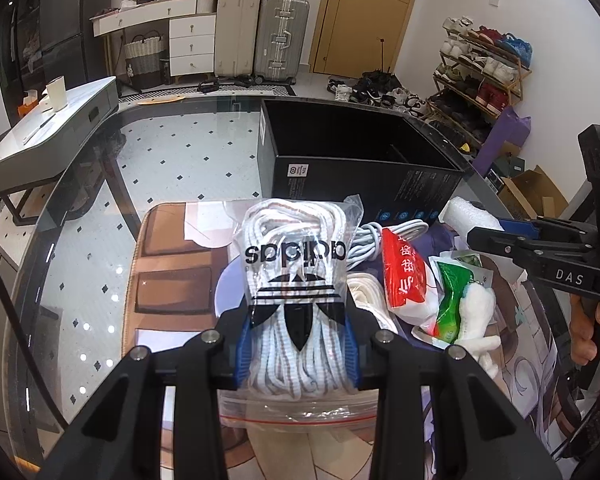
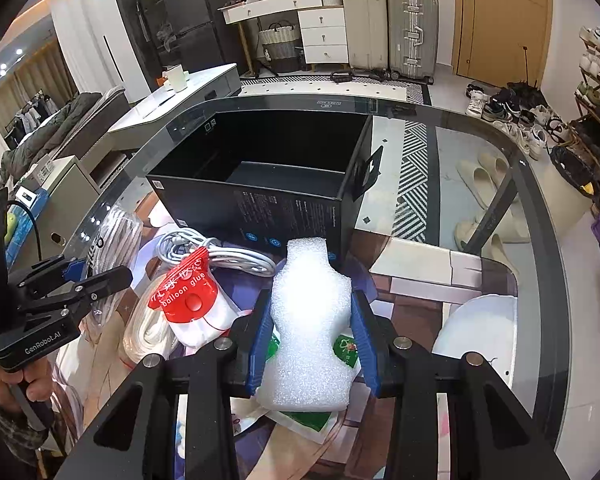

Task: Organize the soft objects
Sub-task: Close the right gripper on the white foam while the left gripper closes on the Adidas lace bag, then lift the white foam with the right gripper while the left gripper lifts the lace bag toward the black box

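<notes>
Bagged laces (image 1: 296, 280) between left gripper (image 1: 296, 344) pads

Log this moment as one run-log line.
left gripper: shut on bag of laces | right gripper: shut on foam piece | black box: empty

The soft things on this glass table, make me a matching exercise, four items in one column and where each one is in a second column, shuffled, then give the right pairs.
Things:
1. bag of white laces
2. white foam piece
3. red balloon glue pack
4. black box

Places:
A. open and empty behind the pile
B. between the right gripper's blue pads
C. lying on the pile, held by nothing
D. clamped in the left gripper

Pairs: 1-D, 2-B, 3-C, 4-A
</notes>
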{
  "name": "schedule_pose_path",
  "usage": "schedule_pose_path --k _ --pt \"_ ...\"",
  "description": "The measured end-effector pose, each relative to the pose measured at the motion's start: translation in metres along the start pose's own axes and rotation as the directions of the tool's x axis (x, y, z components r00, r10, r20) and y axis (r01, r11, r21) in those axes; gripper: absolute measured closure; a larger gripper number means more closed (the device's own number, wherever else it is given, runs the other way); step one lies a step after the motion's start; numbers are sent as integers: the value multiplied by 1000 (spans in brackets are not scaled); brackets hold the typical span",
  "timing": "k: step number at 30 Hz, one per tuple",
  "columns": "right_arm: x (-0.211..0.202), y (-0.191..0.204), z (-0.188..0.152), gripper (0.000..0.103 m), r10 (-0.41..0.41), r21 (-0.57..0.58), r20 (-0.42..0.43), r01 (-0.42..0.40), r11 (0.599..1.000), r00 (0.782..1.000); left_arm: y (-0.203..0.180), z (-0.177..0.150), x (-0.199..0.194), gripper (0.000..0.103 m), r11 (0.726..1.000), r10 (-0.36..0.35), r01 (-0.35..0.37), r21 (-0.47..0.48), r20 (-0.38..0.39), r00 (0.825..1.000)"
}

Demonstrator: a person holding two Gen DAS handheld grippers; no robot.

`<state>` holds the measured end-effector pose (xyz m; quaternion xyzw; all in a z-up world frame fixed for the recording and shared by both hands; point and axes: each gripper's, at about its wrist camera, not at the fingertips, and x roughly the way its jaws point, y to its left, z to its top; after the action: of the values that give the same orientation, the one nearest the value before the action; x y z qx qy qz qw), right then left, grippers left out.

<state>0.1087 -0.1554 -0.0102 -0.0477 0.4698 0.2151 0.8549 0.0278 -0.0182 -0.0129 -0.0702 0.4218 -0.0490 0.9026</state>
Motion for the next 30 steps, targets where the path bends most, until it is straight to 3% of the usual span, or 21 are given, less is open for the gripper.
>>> schedule_pose_path --k 30 --pt "-36 11 15 64 28 -17 71 -26 999 997 -6 33 -21 69 999 7 -9 41 50 999"
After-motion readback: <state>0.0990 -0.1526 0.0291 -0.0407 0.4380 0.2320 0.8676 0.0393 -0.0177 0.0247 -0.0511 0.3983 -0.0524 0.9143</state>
